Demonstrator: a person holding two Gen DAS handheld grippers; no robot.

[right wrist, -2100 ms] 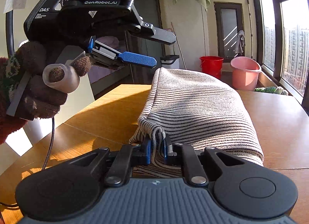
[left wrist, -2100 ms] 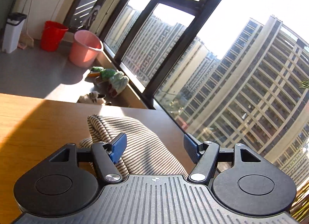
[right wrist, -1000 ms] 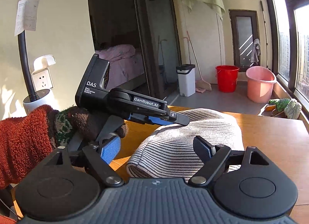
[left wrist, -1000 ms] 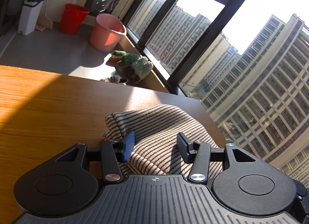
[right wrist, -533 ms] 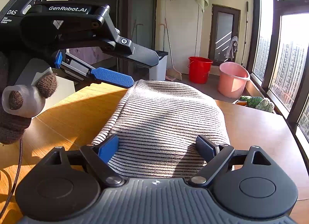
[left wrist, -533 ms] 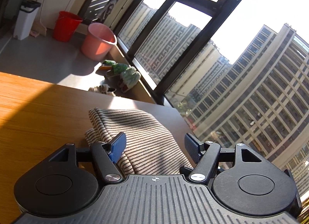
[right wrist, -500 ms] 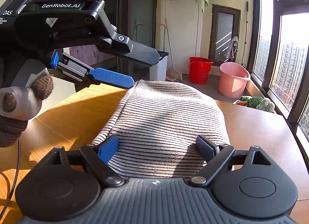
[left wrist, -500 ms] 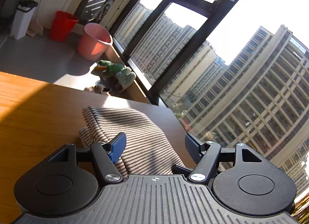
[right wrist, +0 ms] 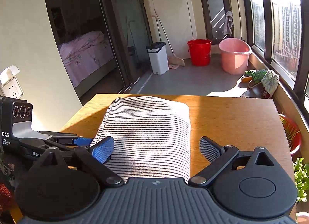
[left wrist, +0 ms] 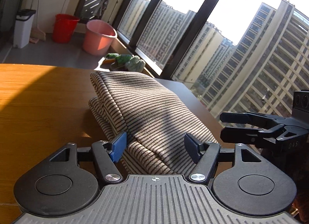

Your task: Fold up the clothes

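Landmark: I take the folded striped garment [right wrist: 148, 133] as my reference; it lies on the wooden table [right wrist: 231, 116], in a thick stacked bundle.
Left gripper [left wrist: 155, 144]: I see its jaws wide apart, holding nothing, straddling the bundle's near end; the blue pad [left wrist: 118, 145] sits just beside the layered edge.
Garment from the left wrist view: the striped garment [left wrist: 143, 108] runs away from my left jaws toward the window side, with its stacked folds showing on the left edge.
Right gripper [right wrist: 156, 150]: I see its jaws spread wide and empty, with the garment's near end between the fingers.
Long axis: from the right wrist view it points straight ahead from the jaws toward the pink bucket [right wrist: 234, 55].
Nearer hand: I cannot tell; both sit at the bundle's near end, with the left gripper [right wrist: 83, 141] touching or almost touching its left side.
Judgement: the fold looks nearly done; any next pinch depends on closing across the bundle's short width.
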